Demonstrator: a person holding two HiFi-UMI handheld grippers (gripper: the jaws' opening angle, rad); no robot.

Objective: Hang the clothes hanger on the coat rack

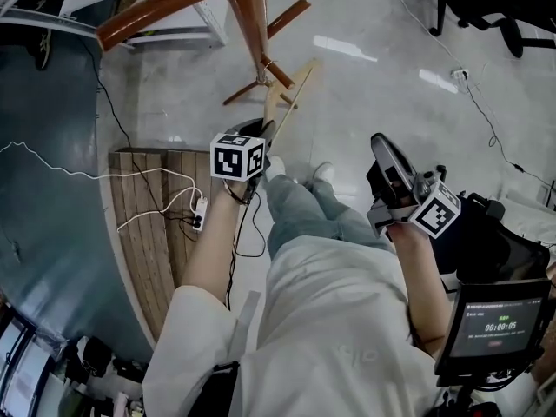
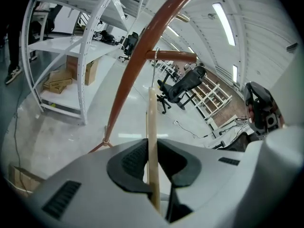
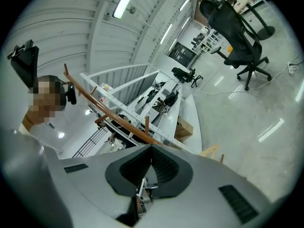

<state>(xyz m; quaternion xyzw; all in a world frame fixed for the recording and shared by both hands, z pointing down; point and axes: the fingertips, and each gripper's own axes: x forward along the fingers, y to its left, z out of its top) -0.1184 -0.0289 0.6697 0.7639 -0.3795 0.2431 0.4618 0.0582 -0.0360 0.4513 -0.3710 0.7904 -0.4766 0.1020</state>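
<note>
Coat rack (image 1: 249,16) top beyond picture edge

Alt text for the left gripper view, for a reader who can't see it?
The left gripper clamps a pale wooden clothes hanger between its fingers; the hanger's wire hook reaches up to a short peg on the reddish-brown coat rack. White shelving stands at left, with a black office chair beyond.

The left gripper (image 1: 263,133) is held out ahead on an outstretched left forearm (image 1: 213,241) and tilted downward, its 2 jaws clamped on the clothes hanger (image 2: 152,122). The right gripper (image 1: 388,162) is held nearer the body, roughly level, its 2 jaws closed together and empty.
</note>
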